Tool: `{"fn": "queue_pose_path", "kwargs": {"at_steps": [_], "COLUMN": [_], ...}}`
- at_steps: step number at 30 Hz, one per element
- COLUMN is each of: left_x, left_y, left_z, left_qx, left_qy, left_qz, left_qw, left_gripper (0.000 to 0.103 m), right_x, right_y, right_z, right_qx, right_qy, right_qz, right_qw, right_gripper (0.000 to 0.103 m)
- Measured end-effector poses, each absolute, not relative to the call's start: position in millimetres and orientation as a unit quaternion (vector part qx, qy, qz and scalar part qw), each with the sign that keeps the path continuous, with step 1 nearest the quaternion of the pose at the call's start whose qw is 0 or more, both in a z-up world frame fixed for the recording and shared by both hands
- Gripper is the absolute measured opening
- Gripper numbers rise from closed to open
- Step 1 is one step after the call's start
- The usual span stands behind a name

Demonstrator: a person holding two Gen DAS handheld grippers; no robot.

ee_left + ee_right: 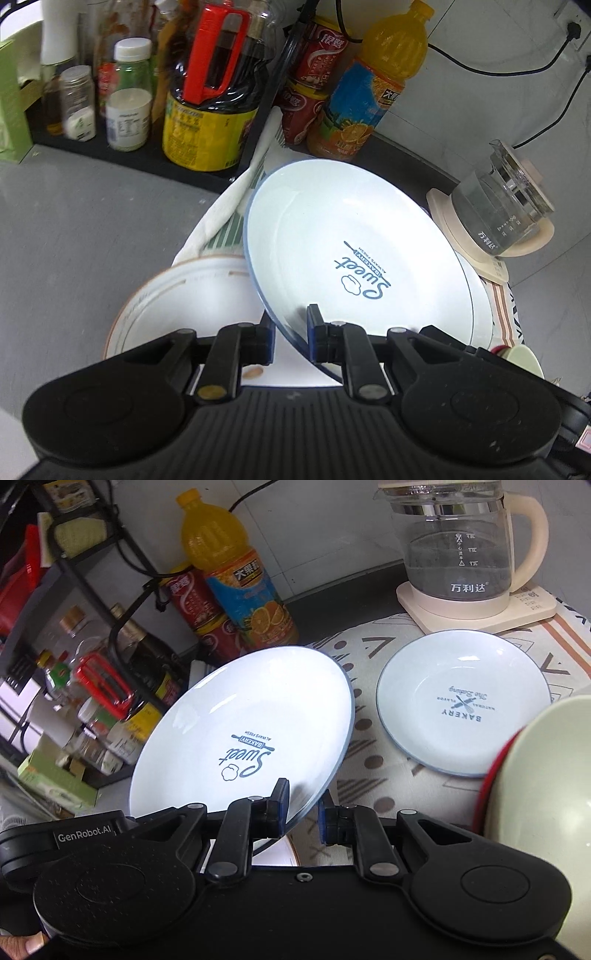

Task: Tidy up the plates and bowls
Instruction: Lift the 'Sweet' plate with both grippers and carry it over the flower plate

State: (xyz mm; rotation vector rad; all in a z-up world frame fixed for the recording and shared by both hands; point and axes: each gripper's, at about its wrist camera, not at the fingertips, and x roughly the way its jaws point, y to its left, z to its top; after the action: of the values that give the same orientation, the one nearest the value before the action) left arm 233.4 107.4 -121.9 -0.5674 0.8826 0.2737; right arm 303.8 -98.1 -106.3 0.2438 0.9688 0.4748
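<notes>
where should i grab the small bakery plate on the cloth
Take the small Bakery plate by its raised blue rim, coming in low from the near edge. It lies flat on the patterned cloth, so only that lip offers the fingers a bite.

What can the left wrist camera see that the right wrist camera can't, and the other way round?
Only the left wrist view: a wall socket with a plug in it. Only the right wrist view: a small Bakery plate on the patterned cloth. Both: the tilted Sweet plate, its rim inside the left gripper in one and the right gripper in the other, the orange juice bottle and the glass kettle.
</notes>
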Motion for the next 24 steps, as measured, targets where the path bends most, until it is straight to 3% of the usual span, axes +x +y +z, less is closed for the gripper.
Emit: {"fn": "queue_pose_path", "kwargs": {"at_steps": [24], "left_x": [154.3], "left_y": [75.7], "left_z": [-121.4], "left_qx": [-0.296], "left_qy": [0.412], "left_qz": [0.187], "left_qw": [0.841], "left_gripper": [0.016], "right_x": [250.5], "right_y": [-124.4], "right_z": [-102.8], "right_qx": [0.093], "right_qy": [0.459], "right_qz": [0.279], "right_qw": [0.838], "right_gripper": [0.015]}}
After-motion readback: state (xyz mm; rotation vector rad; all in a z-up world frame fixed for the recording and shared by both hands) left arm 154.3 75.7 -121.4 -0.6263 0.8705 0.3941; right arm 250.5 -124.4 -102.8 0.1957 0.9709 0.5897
